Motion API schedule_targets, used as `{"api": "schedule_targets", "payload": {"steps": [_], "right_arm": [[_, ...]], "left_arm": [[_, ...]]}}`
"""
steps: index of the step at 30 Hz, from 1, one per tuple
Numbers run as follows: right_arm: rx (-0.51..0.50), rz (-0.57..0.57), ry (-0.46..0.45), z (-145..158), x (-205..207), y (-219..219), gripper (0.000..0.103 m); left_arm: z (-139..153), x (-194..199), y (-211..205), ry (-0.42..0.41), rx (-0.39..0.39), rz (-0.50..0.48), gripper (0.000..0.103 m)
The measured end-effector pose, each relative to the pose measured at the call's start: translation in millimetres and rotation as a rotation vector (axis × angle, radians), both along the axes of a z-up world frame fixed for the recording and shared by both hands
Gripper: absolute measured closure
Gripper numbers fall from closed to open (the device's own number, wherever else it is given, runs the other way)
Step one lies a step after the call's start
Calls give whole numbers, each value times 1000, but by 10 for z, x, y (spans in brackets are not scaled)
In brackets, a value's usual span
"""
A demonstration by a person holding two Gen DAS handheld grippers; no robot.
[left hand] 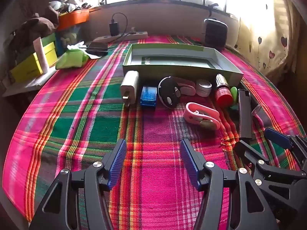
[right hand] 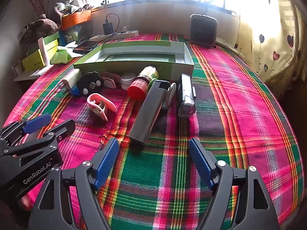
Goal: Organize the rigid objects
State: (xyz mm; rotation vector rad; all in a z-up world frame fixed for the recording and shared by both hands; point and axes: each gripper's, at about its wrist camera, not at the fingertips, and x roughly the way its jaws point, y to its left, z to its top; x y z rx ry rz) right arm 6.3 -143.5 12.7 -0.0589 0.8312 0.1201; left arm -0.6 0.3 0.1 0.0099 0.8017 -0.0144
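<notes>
An empty green box (left hand: 180, 71) (right hand: 134, 65) lies on the plaid cloth. In front of it, a row of small items: a white charger (left hand: 130, 88), a blue case (left hand: 148, 95), a black round device (left hand: 168, 94) (right hand: 90, 86), a white jar (left hand: 203, 87), a red-capped bottle (left hand: 222, 93) (right hand: 141, 86), a pink clip (left hand: 201, 116) (right hand: 100, 103), a long black bar (right hand: 147, 113) and a dark lamp (right hand: 186, 95). My left gripper (left hand: 153, 153) is open over bare cloth. My right gripper (right hand: 153, 151) is open just short of the bar's near end.
A power strip with a plugged charger (left hand: 122, 34), a phone (left hand: 96, 48), a green cloth (left hand: 73, 59), yellow boxes (left hand: 32, 65) and an orange tray (left hand: 73, 19) crowd the back left. A small black heater (right hand: 203, 30) stands by the window; a curtain (right hand: 274, 44) hangs right.
</notes>
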Motion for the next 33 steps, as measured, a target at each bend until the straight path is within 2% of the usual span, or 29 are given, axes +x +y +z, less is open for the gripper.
{"api": "schedule_targets", "payload": {"steps": [6,8,12,19,24,33], "right_arm": [[14,8,9,7,-15,-19,27],[10,15,17,-23,8,-8,27],[5,11,25,-52,64,11,27],[4,13,11,-62,45,-1,27],[4,10,4,-66,13,-3,27],[6,9,5,-33,20,-2,27]], "left_arm": [[-53,42,-38,40,14,-33,46],[-17,84,136,54,-36,-43,45],[-35,94,74,51,-10,-41,46],[-5,118,103,62,-44,-26,46],[-4,103,53,52,7,-27,45],[0,96,72,43,6,-12,44]]}}
